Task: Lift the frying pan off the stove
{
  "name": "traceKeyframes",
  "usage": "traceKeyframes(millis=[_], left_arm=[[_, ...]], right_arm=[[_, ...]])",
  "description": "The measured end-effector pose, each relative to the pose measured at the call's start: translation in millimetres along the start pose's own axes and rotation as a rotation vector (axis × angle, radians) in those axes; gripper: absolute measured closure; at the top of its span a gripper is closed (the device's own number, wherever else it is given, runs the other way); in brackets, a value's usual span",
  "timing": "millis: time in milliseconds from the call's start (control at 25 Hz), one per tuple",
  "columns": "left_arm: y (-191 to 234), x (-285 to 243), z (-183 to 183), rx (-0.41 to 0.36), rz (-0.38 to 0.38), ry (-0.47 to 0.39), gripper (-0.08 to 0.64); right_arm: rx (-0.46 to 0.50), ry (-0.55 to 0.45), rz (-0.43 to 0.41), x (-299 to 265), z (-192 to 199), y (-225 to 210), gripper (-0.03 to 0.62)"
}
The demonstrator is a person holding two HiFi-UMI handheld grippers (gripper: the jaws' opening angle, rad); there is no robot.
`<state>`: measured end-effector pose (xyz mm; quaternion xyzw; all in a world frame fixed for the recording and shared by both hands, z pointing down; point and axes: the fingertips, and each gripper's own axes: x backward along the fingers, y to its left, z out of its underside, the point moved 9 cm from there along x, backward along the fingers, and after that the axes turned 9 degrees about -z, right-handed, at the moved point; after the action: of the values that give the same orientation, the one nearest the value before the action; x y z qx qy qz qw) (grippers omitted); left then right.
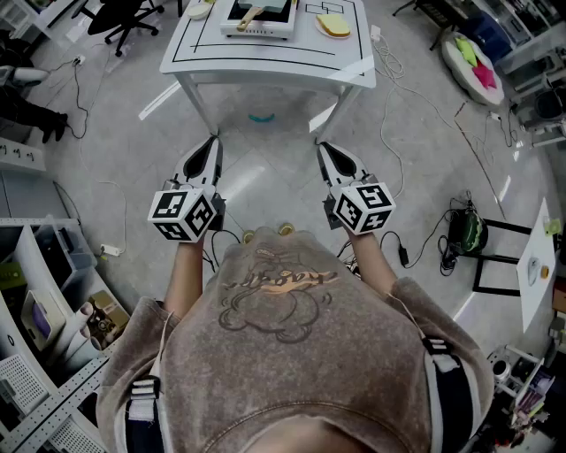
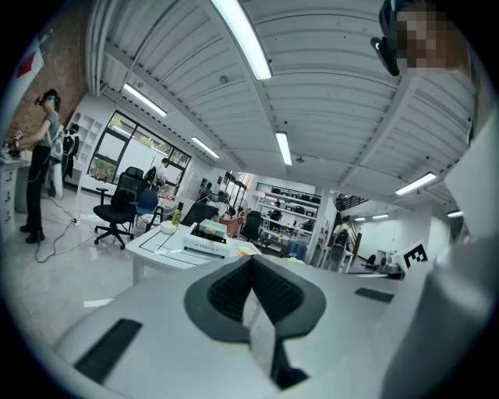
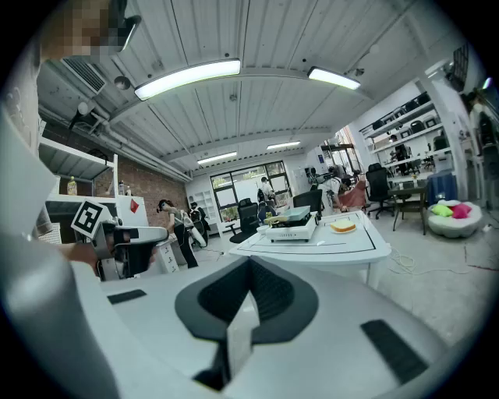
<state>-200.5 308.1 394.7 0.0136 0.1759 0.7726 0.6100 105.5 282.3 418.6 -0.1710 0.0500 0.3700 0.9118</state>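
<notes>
White table [image 1: 265, 53] stands ahead on the grey floor, well apart from both grippers, which are held side by side over the floor, near the person's body. At the left, the left gripper [image 1: 212, 143] points toward the table; its jaws are pressed together and nothing is between them. On the far part of the table is the white stove [image 1: 256, 28], and the pan [image 1: 272, 7] sits on top of it, with a pale handle [image 1: 249, 16] coming out at its left side. No gripper is near the pan. The right gripper [image 1: 324, 147] is also clenched and empty, and it points the same way as the left one. Just right of the stove, a slice of bread [image 1: 333, 25] lies on a plate on the table.
</notes>
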Motion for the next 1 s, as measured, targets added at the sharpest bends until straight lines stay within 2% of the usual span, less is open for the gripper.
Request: traceKeyframes(millis=[240, 600, 1000], left_arm=[[-7, -7, 1, 0.002, 0.0, 0.004, 0.553], [-30, -14, 30, 0.026, -0.062, 0.018, 0.553], [-39, -48, 19, 0.01, -0.059, -0.018, 0.552]], right_arm=[[-0.036, -0.017, -0.032, 0, -1, -7, 0.595], [-0.063, 0.023, -0.081, 15, 20, -34, 0.594], [-0.05, 0.018, -0.083, 3, 9, -68, 0.594]])
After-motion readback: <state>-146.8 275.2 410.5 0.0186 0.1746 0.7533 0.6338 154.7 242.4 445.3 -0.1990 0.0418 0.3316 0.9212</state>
